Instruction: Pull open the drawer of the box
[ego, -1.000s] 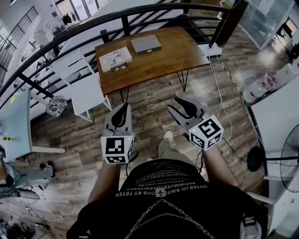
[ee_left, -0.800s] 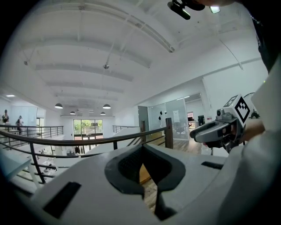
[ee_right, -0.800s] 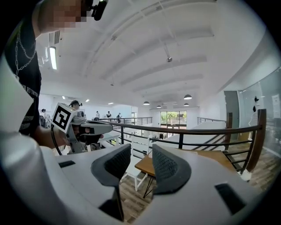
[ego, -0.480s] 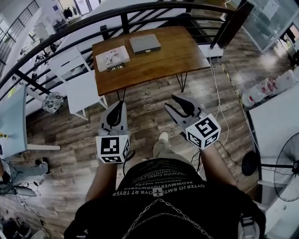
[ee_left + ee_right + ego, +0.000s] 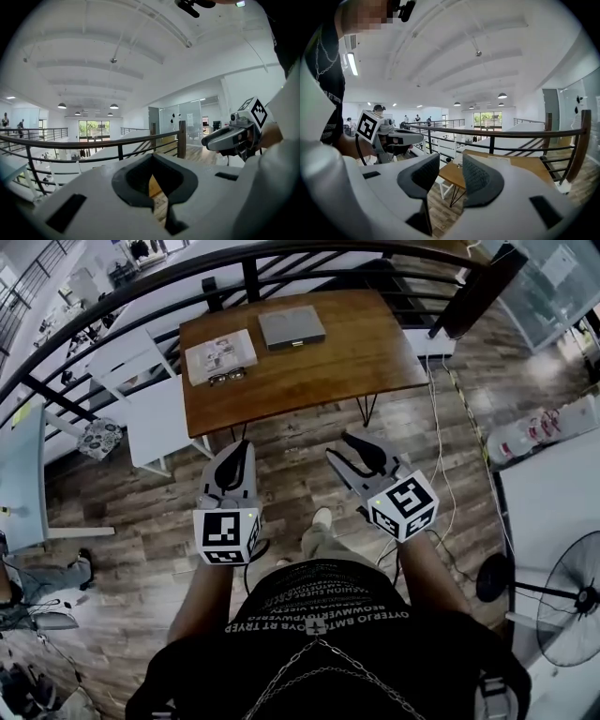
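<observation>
The grey flat box (image 5: pixel 292 327) lies on the far part of a wooden table (image 5: pixel 356 352); I cannot make out its drawer from here. Both grippers hang in the air over the floor, well short of the table's near edge. My left gripper (image 5: pixel 242 451) points at the table with its jaws together and nothing in them; in its own view the left gripper (image 5: pixel 157 206) shows its pads meeting at the tips. My right gripper (image 5: pixel 349 448) stands open and empty. In its own view the right gripper (image 5: pixel 450 164) frames the table (image 5: pixel 520 164) through the gap.
A printed booklet (image 5: pixel 220 357) with glasses beside it lies left of the box. White chairs (image 5: pixel 155 418) stand at the table's left. A black railing (image 5: pixel 131 320) runs behind it. Cables (image 5: pixel 448 474) trail on the wood floor at the right, near a fan (image 5: pixel 572 610).
The person has stepped slightly toward the table, so it sits a little nearer in the head view. Both grippers keep their place before the body, jaws unchanged.
</observation>
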Action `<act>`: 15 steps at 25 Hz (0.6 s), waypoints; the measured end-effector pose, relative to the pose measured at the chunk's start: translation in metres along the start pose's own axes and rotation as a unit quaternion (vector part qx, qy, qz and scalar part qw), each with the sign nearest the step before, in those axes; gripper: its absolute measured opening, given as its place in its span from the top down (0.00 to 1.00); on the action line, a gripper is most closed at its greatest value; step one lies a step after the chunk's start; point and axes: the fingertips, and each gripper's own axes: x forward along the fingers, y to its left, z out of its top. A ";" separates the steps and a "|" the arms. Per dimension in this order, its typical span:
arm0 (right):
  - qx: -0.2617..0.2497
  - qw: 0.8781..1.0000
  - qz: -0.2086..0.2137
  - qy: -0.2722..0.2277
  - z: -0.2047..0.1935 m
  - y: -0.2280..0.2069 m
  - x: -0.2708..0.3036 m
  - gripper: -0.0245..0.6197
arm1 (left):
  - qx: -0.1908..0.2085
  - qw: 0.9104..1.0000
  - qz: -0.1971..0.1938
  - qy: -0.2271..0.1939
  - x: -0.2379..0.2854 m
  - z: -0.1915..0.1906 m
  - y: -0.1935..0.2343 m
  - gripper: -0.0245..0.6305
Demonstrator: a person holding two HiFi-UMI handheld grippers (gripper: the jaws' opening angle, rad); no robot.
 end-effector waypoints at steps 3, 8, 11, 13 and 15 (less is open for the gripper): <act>-0.003 1.000 0.006 0.000 0.006 -0.020 0.013 0.73 | 0.002 1.000 0.003 -0.001 0.021 0.007 0.003 0.95; -0.012 1.000 0.014 0.008 0.011 -0.051 0.023 0.73 | 0.007 1.000 0.012 0.003 0.052 0.020 0.007 0.95; -0.015 1.000 0.022 0.004 0.019 -0.068 0.025 0.73 | 0.010 1.000 0.016 -0.001 0.068 0.033 0.002 0.95; -0.018 0.999 0.029 0.000 0.024 -0.078 0.025 0.73 | 0.016 1.000 0.017 -0.005 0.078 0.043 -0.004 0.95; -0.023 0.999 0.036 -0.004 0.030 -0.088 0.025 0.73 | 0.020 1.000 0.018 -0.009 0.089 0.053 -0.009 0.95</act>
